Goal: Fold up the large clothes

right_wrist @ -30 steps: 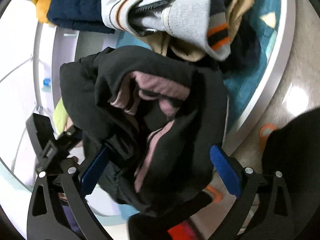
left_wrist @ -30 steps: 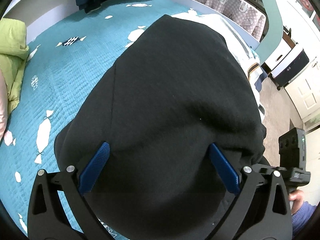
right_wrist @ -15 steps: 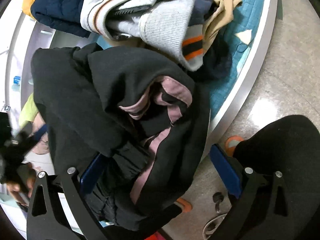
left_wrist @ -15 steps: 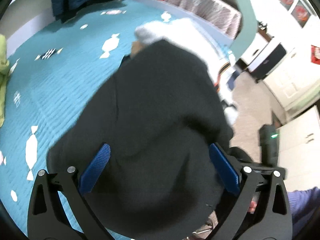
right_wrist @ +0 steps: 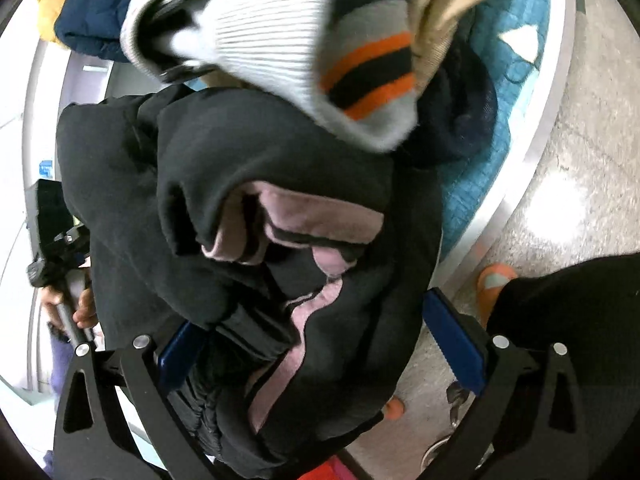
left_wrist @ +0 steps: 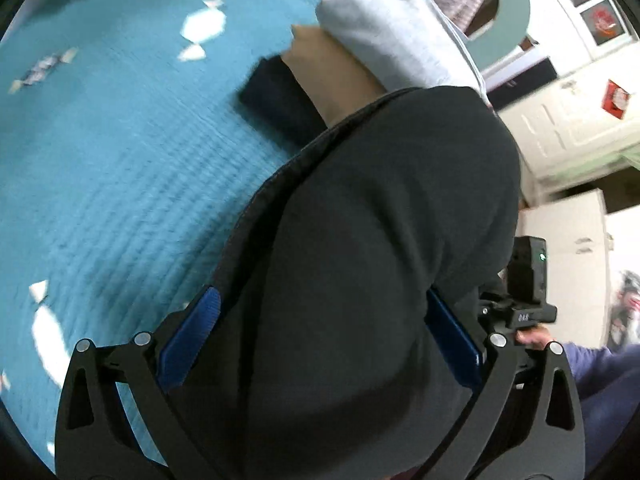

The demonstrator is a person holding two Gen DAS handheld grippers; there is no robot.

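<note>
Draping across both views, a black garment (left_wrist: 380,260) filled the space between the blue pads of each tool. In the left wrist view the left tool (left_wrist: 320,340) had its two fingers spread wide, and the dark cloth lay heaped between and over them, hanging above the teal quilted bed cover (left_wrist: 120,160); whether the pads actually pinched any fabric could not be told. Beyond the garment, on the bed, sat a stack of folded clothes: a navy piece (left_wrist: 276,100) at the bottom, a tan one (left_wrist: 328,68) on it, and a pale grey one (left_wrist: 392,40) on top. At the right edge of that view, a hand (left_wrist: 532,338) in a purple sleeve held the other device.

In the right wrist view the right tool (right_wrist: 320,344) was likewise spread wide, with the same black garment (right_wrist: 240,184), showing a pinkish lining (right_wrist: 312,216), bunched between its fingers and covering the left pad. A grey knit with orange stripes (right_wrist: 360,80) lay just above it, at the edge of the bed. An orange slipper (right_wrist: 494,280) stood on the floor below.
</note>
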